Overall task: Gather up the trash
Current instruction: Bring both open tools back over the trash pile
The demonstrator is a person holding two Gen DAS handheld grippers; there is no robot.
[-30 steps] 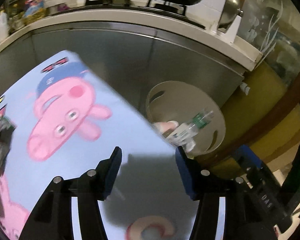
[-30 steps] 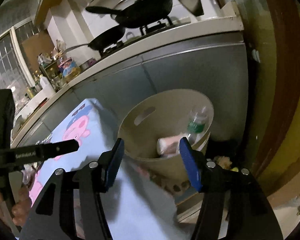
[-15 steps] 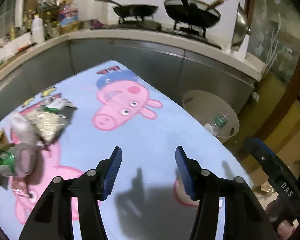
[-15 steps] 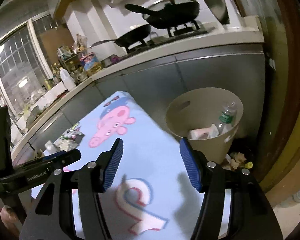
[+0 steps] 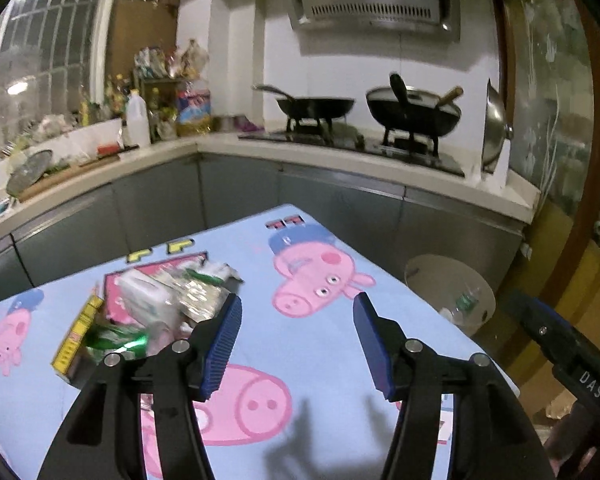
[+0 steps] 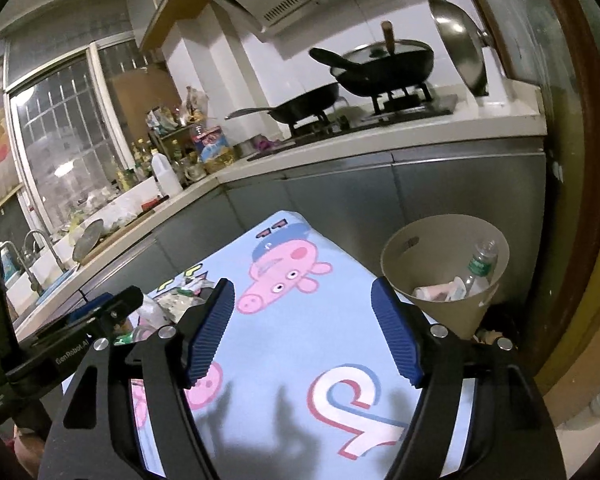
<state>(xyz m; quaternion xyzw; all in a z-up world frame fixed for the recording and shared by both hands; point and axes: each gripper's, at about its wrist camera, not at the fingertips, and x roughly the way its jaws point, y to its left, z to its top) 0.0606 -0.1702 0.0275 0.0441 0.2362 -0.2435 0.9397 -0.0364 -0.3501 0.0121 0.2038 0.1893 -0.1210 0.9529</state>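
Your left gripper (image 5: 296,340) hangs over the pale blue cartoon-pig tablecloth (image 5: 308,344), its blue pads well apart with nothing between them. Your right gripper (image 6: 302,328) floats beside it over the same cloth, its jaws having just been opening, now spread wide on bare fabric. The trash pile (image 5: 160,304) lies on the cloth's left part: crumpled white packaging, a clear wrapper, a green foil wrapper and a yellow box (image 5: 76,336) at the pile's near-left edge. The pile sits just beyond and left of your left gripper's left finger; whether the two touch cannot be told. Right of the pile the cloth is open up to its far edge and its right edge. Past that right edge stands the beige bin (image 6: 444,276), lower than the tabletop, holding a plastic bottle (image 6: 480,260) and crumpled paper. Grey cabinet fronts (image 5: 340,208) run close behind the table's far corner, under a counter with two black pans (image 5: 412,112) on the stove.
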